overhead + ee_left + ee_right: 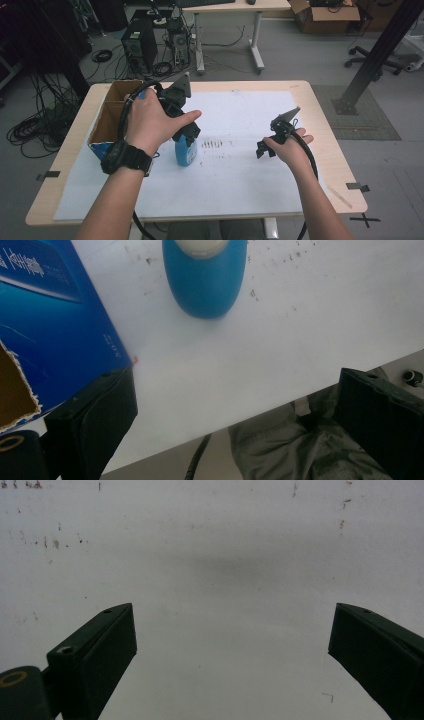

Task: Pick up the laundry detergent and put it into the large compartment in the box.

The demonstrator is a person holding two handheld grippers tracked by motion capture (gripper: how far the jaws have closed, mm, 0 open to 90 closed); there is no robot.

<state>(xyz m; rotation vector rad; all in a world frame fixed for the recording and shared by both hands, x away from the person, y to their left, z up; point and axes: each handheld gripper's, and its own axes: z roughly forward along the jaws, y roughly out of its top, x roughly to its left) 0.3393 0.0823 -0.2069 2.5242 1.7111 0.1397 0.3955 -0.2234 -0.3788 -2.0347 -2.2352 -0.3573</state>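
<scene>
1. High view: a wooden table [320, 165] carries a large white sheet [235, 170] with smudged dark marks near its middle. Beyond it, floor with computer towers and cables.
2. A cardboard box [107, 120] with blue outer sides stands open-topped at the table's left edge. In the left gripper view its blue wall [55, 335] lies close beside the left jaw.
3. A blue bottle [185, 151] stands upright on the sheet, just right of the box and directly under the left gripper [187, 131]. In the left gripper view the bottle [205, 280] sits ahead of the jaws, near the top of frame, not between them.
4. Left gripper state: released. Both black jaws stand wide apart with bare sheet and the table's near edge between them; nothing is gripped.
5. Right gripper [264, 149]: held low over the sheet, well apart from the bottle. In the right gripper view [232, 645] its jaws are spread wide over bare paper, holding nothing.
6. Step in hand (judgement): approach to the bottle by the left gripper; grasp not yet made.
7. Next move (judgement): bring the left jaws forward until they straddle the bottle's body, then close. The box wall is near the left jaw, so a snag there is the risk. The rounded body may slip if gripped off-centre.
</scene>
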